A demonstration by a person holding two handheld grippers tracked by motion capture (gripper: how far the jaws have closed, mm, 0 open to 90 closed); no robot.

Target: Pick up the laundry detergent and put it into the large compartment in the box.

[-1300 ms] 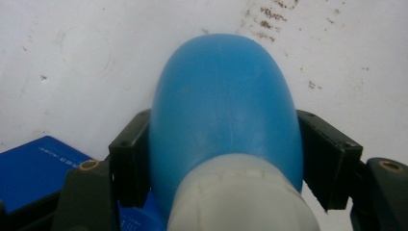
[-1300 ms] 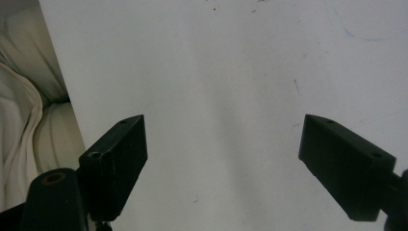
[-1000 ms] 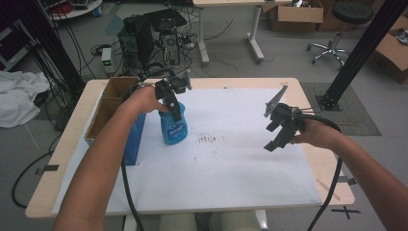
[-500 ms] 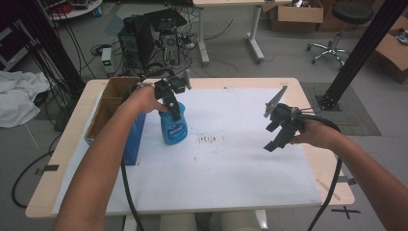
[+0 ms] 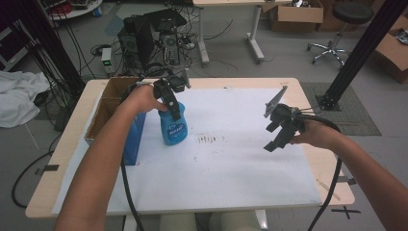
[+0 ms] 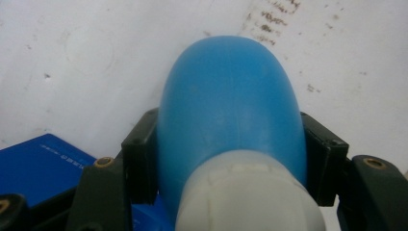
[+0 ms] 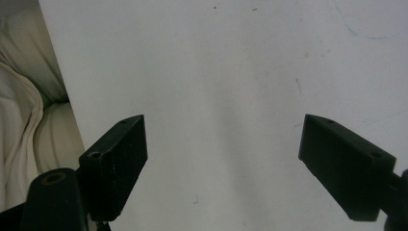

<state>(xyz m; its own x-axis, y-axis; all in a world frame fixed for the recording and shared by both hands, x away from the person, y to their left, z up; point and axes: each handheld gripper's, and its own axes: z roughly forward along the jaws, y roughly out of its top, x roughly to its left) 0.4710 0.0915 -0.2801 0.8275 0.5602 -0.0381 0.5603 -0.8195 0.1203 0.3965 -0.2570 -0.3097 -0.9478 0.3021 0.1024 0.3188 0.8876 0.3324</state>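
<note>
A blue plastic bottle (image 5: 173,129) with a white cap stands on the white sheet (image 5: 231,163) at the table's left. My left gripper (image 5: 169,103) comes down on it from above and is shut on its upper part. In the left gripper view the bottle (image 6: 231,110) bulges between the two black jaws, with its white cap (image 6: 248,197) nearest the camera. My right gripper (image 5: 279,132) hovers open over the sheet's right side. Nothing lies between its wide-apart jaws in the right gripper view, just bare white sheet (image 7: 221,86).
A cardboard box (image 5: 108,108) with a blue side (image 5: 134,139) stands at the table's left edge, right beside the bottle. Dark smudges (image 5: 207,139) mark the sheet's middle. Cables trail from both grippers. Beyond the table are computer cases (image 5: 154,33) and a stool (image 5: 337,29).
</note>
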